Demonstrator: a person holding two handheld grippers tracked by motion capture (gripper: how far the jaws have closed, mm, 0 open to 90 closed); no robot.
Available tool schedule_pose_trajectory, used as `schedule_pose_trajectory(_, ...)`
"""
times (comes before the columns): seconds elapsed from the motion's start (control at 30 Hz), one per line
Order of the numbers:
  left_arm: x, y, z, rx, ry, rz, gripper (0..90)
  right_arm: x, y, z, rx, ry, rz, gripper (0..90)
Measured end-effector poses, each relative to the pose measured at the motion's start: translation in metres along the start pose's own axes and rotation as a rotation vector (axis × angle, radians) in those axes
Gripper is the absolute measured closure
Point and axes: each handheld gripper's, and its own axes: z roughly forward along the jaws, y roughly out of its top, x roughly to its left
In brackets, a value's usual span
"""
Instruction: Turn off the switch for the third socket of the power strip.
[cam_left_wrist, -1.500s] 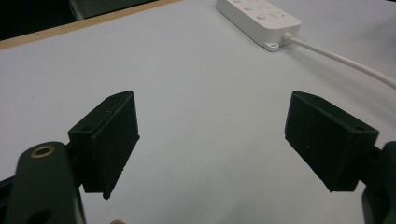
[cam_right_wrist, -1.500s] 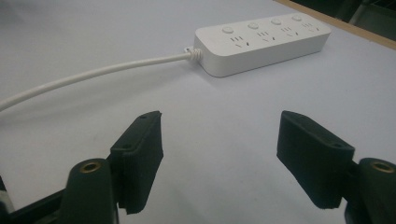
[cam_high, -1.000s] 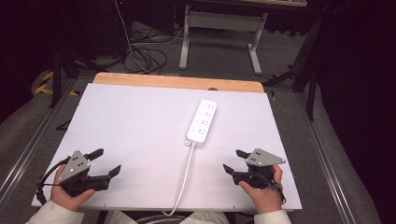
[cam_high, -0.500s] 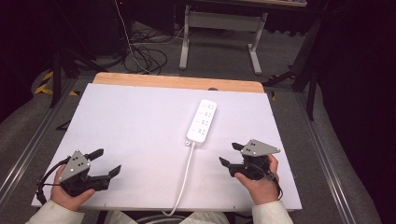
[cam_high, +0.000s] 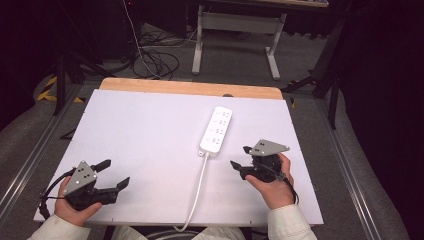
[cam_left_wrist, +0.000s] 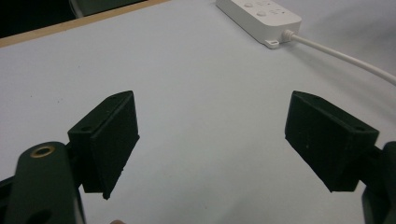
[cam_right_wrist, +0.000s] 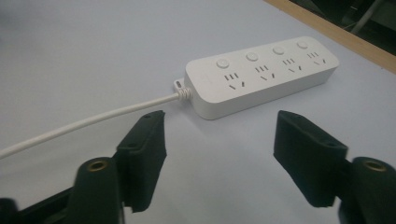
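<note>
Approach seems the step in hand: right gripper (cam_high: 243, 157), jaws wide and empty, points at the power strip (cam_high: 216, 131) right of desk centre, needing a short advance; left gripper (cam_high: 113, 174) waits wide near-left.

A power strip (cam_high: 216, 131) lies on the table (cam_high: 150, 130), right of centre and toward the far edge. Its cord (cam_high: 196, 192) runs from its near end to the table's near edge. The right gripper (cam_high: 242, 157) sits just right of the cord, near the strip's near end. The left gripper (cam_high: 114, 174) rests at the near left corner, well apart from both.
</note>
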Motion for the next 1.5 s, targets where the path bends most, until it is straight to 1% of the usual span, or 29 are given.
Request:
schedule_pose_trajectory(0.03,0.000,0.000,0.000,0.000,0.000,0.000,17.9,0.000,0.003,0.001,-0.008,0.002,-0.010,45.2)
schedule_pose_trajectory(0.07,0.000,0.000,0.000,0.000,0.002,0.000,17.9,0.000,0.006,0.002,-0.016,0.023,-0.017,49.9)
schedule_pose_trajectory(0.1,0.000,0.000,-0.001,0.000,0.003,0.000,17.8,-0.001,0.009,0.003,-0.014,0.036,-0.022,52.9)
schedule_pose_trajectory(0.17,0.000,-0.001,-0.001,-0.002,0.005,-0.003,17.8,-0.003,0.015,0.006,-0.006,0.034,-0.018,53.6)
schedule_pose_trajectory(0.23,0.000,-0.001,-0.002,0.000,0.010,-0.003,17.8,-0.006,0.020,0.010,-0.005,0.039,0.015,53.8)
schedule_pose_trajectory(0.3,0.000,-0.002,-0.003,-0.001,0.010,-0.006,17.8,-0.011,0.025,0.014,0.001,0.039,0.044,59.5)
schedule_pose_trajectory(0.4,0.000,-0.003,-0.005,0.001,0.019,-0.011,17.8,-0.018,0.031,0.020,-0.003,0.054,0.062,67.1)
schedule_pose_trajectory(0.47,0.000,-0.003,-0.007,0.000,0.025,-0.010,17.8,-0.021,0.036,0.025,0.001,0.066,0.064,72.4)
schedule_pose_trajectory(0.57,0.000,-0.004,-0.008,0.002,0.026,-0.010,17.8,-0.024,0.041,0.031,0.003,0.076,0.043,84.2)
schedule_pose_trajectory(0.6,0.000,-0.004,-0.008,0.002,0.026,-0.010,17.8,-0.025,0.042,0.033,0.001,0.077,0.038,86.6)
schedule_pose_trajectory(0.63,-0.001,-0.004,-0.008,0.002,0.025,-0.018,17.8,-0.025,0.042,0.033,0.001,0.077,0.038,86.6)
schedule_pose_trajectory(0.67,-0.001,-0.004,-0.008,0.001,0.028,-0.016,17.8,-0.027,0.044,0.037,0.000,0.080,0.031,90.0)
schedule_pose_trajectory(0.77,-0.001,-0.004,-0.008,0.002,0.027,-0.017,17.8,-0.029,0.046,0.042,0.005,0.078,0.028,90.0)
schedule_pose_trajectory(0.8,-0.001,-0.004,-0.008,0.002,0.026,-0.016,17.8,-0.031,0.048,0.046,0.002,0.077,0.035,90.0)
schedule_pose_trajectory(0.83,0.000,-0.004,-0.008,0.003,0.027,-0.010,17.8,-0.031,0.048,0.046,0.002,0.077,0.035,90.0)
schedule_pose_trajectory(0.93,0.000,-0.004,-0.008,0.002,0.027,-0.010,17.8,-0.033,0.052,0.051,-0.006,0.072,0.040,90.0)
schedule_pose_trajectory(0.97,0.000,-0.004,-0.008,0.002,0.025,-0.013,17.8,-0.035,0.055,0.056,-0.008,0.071,0.044,90.0)
schedule_pose_trajectory(1.13,0.000,-0.004,-0.008,0.003,0.026,-0.013,17.8,-0.039,0.060,0.069,0.007,0.067,0.048,90.0)
schedule_pose_trajectory(1.17,0.000,-0.004,-0.008,0.003,0.026,-0.013,17.8,-0.039,0.060,0.069,0.007,0.067,0.048,90.0)
schedule_pose_trajectory(1.2,0.000,-0.004,-0.008,0.002,0.025,-0.012,17.8,-0.041,0.062,0.074,0.011,0.062,0.048,90.0)
schedule_pose_trajectory(1.33,0.000,-0.004,-0.008,0.001,0.025,-0.009,17.8,-0.045,0.066,0.083,0.012,0.052,0.059,90.0)
schedule_pose_trajectory(1.43,0.000,-0.004,-0.008,0.000,0.023,-0.016,17.8,-0.048,0.066,0.091,0.008,0.042,0.070,90.0)
schedule_pose_trajectory(1.47,0.000,-0.004,-0.008,0.000,0.022,-0.016,17.8,-0.048,0.066,0.091,0.008,0.042,0.070,90.0)
schedule_pose_trajectory(1.5,0.000,-0.004,-0.007,0.000,0.022,-0.016,17.8,-0.051,0.066,0.095,0.005,0.037,0.075,90.0)
